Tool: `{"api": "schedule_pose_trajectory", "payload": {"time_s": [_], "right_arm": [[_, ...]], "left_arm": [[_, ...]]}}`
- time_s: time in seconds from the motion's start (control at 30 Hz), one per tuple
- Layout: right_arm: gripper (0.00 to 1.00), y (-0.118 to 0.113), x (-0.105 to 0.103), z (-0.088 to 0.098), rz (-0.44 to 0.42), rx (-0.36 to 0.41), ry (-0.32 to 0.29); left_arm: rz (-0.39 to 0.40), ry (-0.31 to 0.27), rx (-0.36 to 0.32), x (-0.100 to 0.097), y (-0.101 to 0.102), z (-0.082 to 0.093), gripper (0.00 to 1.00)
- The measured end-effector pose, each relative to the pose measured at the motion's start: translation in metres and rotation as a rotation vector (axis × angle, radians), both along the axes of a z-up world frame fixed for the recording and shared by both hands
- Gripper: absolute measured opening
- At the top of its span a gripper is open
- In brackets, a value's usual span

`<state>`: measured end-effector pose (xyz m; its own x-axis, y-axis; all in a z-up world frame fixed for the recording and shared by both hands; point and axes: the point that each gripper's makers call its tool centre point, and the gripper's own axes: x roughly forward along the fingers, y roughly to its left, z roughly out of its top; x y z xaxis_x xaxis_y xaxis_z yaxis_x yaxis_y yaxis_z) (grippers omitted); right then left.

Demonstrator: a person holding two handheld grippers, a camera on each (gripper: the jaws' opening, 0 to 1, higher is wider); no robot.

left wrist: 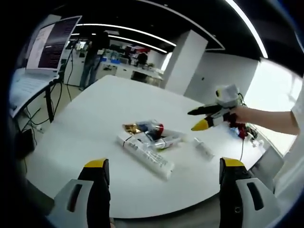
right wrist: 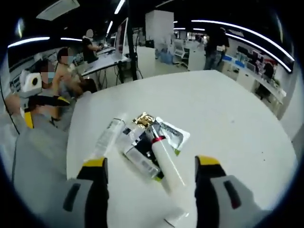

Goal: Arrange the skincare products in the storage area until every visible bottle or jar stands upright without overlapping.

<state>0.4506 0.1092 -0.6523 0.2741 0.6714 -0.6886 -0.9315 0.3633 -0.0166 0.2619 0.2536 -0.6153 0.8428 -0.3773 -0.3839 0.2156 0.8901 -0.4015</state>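
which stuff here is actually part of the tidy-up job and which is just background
Part of the job:
- pile of skincare tubes and bottles, lying flat and overlapping on the white table
- separate small tube lying beside the pile
- left gripper and right gripper, both open

Just background:
- monitor
- desks with people

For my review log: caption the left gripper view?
Open left gripper faces skincare tubes lying piled on white table; right gripper hovers beyond.
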Motion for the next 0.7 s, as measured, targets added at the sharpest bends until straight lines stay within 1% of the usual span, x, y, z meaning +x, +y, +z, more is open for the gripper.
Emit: {"api": "schedule_pose_trajectory", "payload": {"time_s": [0.13,0.3,0.43,0.47,0.53,0.57,0.6,0.7], "right_arm": [[0.71,0.008,0.009,-0.013,0.028,-0.042,-0.002],[0.65,0.017,0.030,-0.025,0.021,-0.115,-0.027],[0.61,0.030,0.038,-0.030,0.058,-0.154,-0.029],[0.60,0.034,0.039,-0.034,0.087,-0.186,-0.029],[0.57,0.041,0.042,-0.040,0.127,-0.222,-0.034],[0.55,0.044,0.041,-0.044,0.142,-0.236,-0.022],[0.52,0.046,0.040,-0.050,0.160,-0.256,0.006],[0.41,0.049,0.035,-0.063,0.212,-0.314,0.054]], "left_arm": [[0.004,0.006,-0.008,0.000,0.001,-0.001,0.94],[0.008,0.011,-0.011,0.000,0.001,-0.002,0.94],[0.006,0.014,-0.014,0.000,0.001,-0.002,0.93],[0.005,0.015,-0.015,0.000,0.000,-0.003,0.93],[0.007,0.016,-0.018,0.000,0.001,-0.003,0.93],[0.009,0.016,-0.020,0.001,0.001,-0.003,0.93],[0.010,0.016,-0.021,0.001,0.001,-0.003,0.93],[0.017,0.015,-0.027,0.001,0.002,-0.002,0.93]]}}
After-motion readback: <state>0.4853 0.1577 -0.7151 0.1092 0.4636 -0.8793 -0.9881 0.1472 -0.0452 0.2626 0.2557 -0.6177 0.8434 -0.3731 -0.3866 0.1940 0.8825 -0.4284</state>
